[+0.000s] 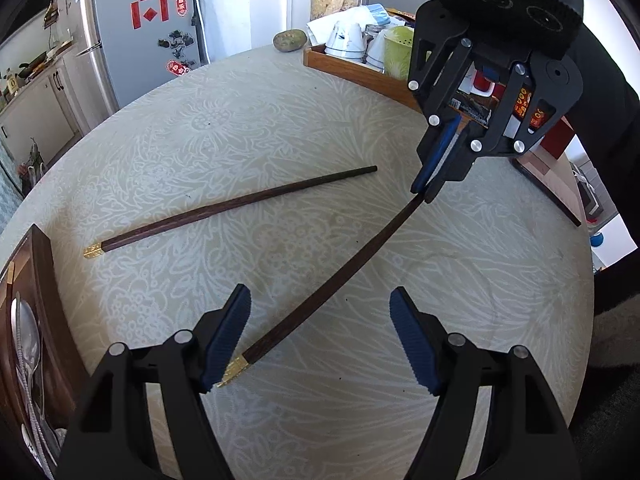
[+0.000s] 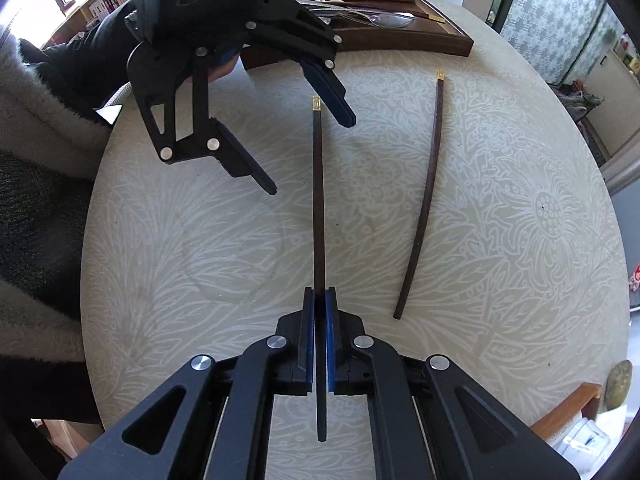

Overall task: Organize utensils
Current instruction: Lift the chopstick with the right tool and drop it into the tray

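Note:
Two dark wooden chopsticks with gold caps are on the round table. My right gripper (image 2: 319,294) is shut on the thin end of one chopstick (image 2: 318,200), held out level; it also shows in the left wrist view (image 1: 423,194). That chopstick (image 1: 332,286) runs toward my left gripper (image 1: 320,308), which is open, its gold cap next to the left pad (image 1: 228,336). In the right wrist view the left gripper (image 2: 312,152) hovers open beside the cap. The second chopstick (image 1: 232,210) (image 2: 424,196) lies loose on the tablecloth.
A dark wooden utensil tray (image 1: 40,280) with spoons lies at the table's edge, also in the right wrist view (image 2: 440,40). A lighter wooden tray (image 1: 360,72) with cups stands at the far side. A fridge (image 1: 140,40) is beyond the table.

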Demonstrator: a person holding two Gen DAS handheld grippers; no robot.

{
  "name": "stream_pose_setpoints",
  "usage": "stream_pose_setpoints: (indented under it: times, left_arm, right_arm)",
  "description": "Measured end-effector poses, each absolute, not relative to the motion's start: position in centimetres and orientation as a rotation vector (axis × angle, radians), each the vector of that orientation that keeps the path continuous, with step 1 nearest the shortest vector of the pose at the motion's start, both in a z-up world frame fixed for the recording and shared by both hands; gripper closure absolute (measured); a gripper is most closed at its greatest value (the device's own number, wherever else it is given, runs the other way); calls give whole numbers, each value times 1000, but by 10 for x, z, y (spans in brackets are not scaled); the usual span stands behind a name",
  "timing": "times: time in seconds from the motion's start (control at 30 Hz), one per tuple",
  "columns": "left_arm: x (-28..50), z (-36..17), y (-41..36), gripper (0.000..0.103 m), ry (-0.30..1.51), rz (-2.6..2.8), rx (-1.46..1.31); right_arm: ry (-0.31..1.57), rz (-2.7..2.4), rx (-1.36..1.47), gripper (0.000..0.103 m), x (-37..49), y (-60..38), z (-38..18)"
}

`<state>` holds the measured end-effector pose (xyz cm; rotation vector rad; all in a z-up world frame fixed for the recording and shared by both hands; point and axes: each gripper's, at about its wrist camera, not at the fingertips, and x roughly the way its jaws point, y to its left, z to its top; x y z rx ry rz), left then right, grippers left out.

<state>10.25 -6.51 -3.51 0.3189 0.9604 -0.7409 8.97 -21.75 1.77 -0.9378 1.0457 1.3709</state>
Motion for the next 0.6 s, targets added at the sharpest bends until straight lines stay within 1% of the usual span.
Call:
stream_pose_setpoints:
  times: [0.03,0.07,0.1,0.13,0.37,0.5,0.53,0.57,0.6]
  left_arm:
    - [103,-37,-66,53,969,-741,328]
    - [102,-38,-67,56,961,-735,341]
    - [101,-38,-68,67,958,-737,347]
    - [100,-37,-69,72,958,-746,348]
    - [93,-30,-66,77,930,-751,348]
    - [85,-19,-54,81,909,-730,338]
    - [82,-16,-50,90,903,-724,335]
    - [79,-13,-45,95,896,-713,330]
    - [76,-9,-38,94,891,-689,324]
  right_arm:
    - [1038,1378,-937,98,87,-217,19]
    - [1033,1381,-936,98,86,-214,20]
    - [1030,1390,-934,98,90,-210,19]
    - [1019,1382,-939,98,91,-209,19]
    - [1002,1350,-949,98,96,-211,36]
    - [970,1322,-973,98,106,-196,41]
    - [953,1314,-988,103,106,-190,45]
    - [944,1306,-997,103,105,-185,48]
    - [931,1299,-1014,103,105,-177,52]
